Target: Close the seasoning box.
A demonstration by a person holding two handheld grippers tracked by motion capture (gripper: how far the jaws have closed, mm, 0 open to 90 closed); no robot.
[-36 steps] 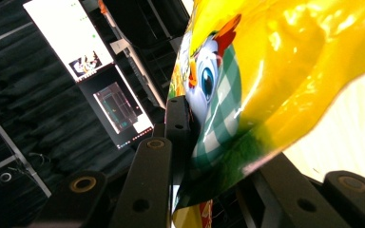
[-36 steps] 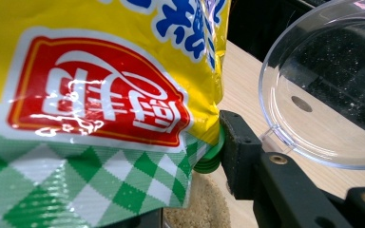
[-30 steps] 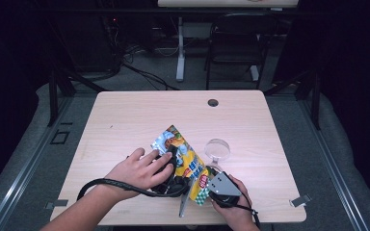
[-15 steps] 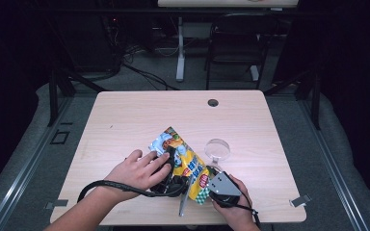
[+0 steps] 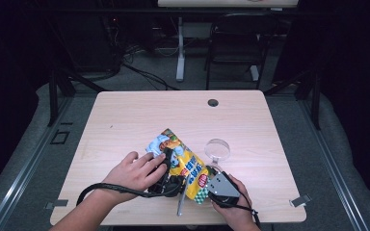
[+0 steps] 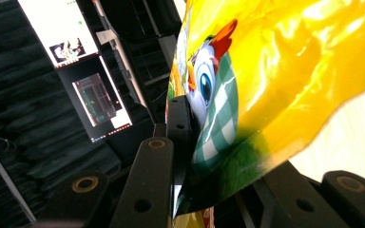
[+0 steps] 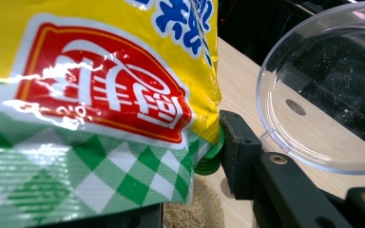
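In the lower left of the high view the person's left hand (image 5: 135, 172) lies over the left gripper (image 5: 169, 182), whose cable loops back along the forearm. In the left gripper view its jaws are pinched on the edge of the snack bag (image 6: 285, 95), the shiny yellow foil with a cartoon bird rising between them. At lower centre of the high view that snack bag (image 5: 180, 161) lies tilted on the wooden table (image 5: 125, 115), near its front edge. A clear plastic bowl (image 5: 218, 149) stands just to the right of it. At lower right the right gripper (image 5: 211, 185) clamps the bag's green-checked end; in the right gripper view the foil (image 7: 100, 95) is pressed against the black jaw, with the bowl (image 7: 328, 95) beyond.
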